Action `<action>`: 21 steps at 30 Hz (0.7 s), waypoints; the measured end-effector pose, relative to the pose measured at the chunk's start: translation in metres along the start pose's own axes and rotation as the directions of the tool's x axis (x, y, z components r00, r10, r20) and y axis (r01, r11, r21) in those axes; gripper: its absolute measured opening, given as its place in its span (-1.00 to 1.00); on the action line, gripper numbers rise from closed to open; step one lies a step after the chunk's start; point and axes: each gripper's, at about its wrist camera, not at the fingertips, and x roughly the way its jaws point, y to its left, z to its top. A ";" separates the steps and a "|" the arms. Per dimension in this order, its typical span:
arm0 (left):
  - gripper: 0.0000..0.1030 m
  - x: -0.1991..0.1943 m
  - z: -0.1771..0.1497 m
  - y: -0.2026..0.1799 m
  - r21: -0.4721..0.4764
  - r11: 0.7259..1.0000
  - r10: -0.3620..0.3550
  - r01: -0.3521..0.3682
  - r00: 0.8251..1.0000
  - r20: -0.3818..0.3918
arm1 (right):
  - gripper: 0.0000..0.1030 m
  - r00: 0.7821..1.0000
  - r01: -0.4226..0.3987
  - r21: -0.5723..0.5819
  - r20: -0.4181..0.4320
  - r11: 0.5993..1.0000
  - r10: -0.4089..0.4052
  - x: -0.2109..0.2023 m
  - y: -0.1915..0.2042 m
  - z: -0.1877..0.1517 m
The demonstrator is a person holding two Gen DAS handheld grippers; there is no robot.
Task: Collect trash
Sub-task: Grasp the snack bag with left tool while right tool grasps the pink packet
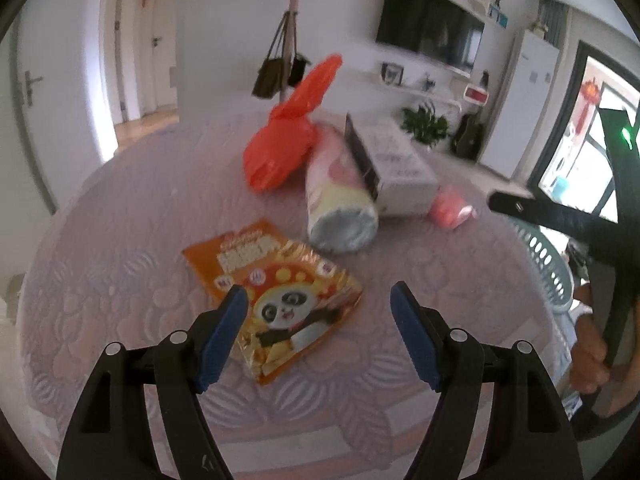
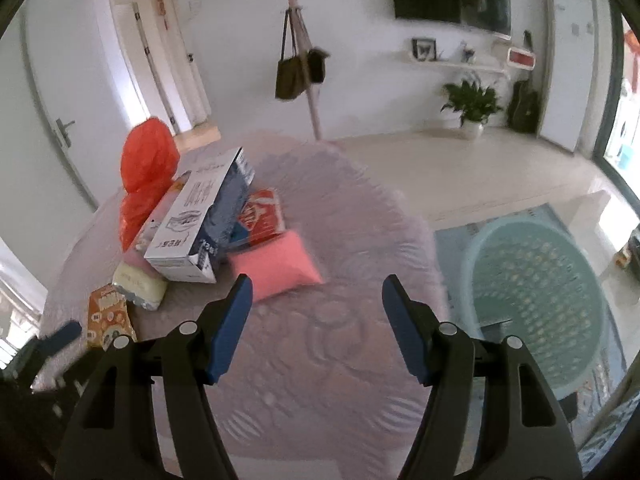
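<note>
An orange snack bag with a panda (image 1: 280,296) lies flat on the pale purple quilted bedspread (image 1: 120,240). My left gripper (image 1: 320,300) hovers open just above its near end, nothing between the blue pads. Beyond lie a red plastic bag (image 1: 280,148), a pastel paper roll (image 1: 340,204), a white carton (image 1: 400,168) and a pink packet (image 1: 452,208). In the right wrist view my right gripper (image 2: 316,292) is open and empty over the bedspread (image 2: 340,200), near the pink packet (image 2: 280,268), white carton (image 2: 200,216), red-and-blue packet (image 2: 260,216), red bag (image 2: 146,168) and snack bag (image 2: 108,316).
A light green perforated basket (image 2: 536,300) stands on the floor right of the bed, its rim also in the left wrist view (image 1: 548,268). A person's hand (image 1: 592,344) holds the other gripper there. A coat stand with bags (image 2: 300,60), a potted plant (image 2: 472,104) and a TV stand behind.
</note>
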 end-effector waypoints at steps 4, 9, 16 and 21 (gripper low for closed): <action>0.40 0.011 -0.008 0.008 0.005 1.000 0.020 -0.020 0.998 -0.051 | 0.24 0.998 -0.031 0.061 -0.056 0.998 0.034 0.025 0.004 0.007; 0.44 0.012 -0.009 0.004 0.038 0.999 0.030 -0.027 0.998 -0.060 | 0.24 0.997 -0.026 0.069 -0.074 0.997 0.031 0.041 0.015 0.011; 0.31 0.012 -0.018 0.009 0.010 0.999 0.044 -0.043 0.997 -0.067 | 0.32 0.997 0.003 0.035 -0.079 0.999 0.000 0.055 0.024 0.014; 0.02 0.007 -0.017 0.022 -0.054 0.998 0.025 -0.028 0.999 -0.046 | 0.23 0.997 0.021 0.007 -0.072 1.000 -0.021 0.055 0.028 0.015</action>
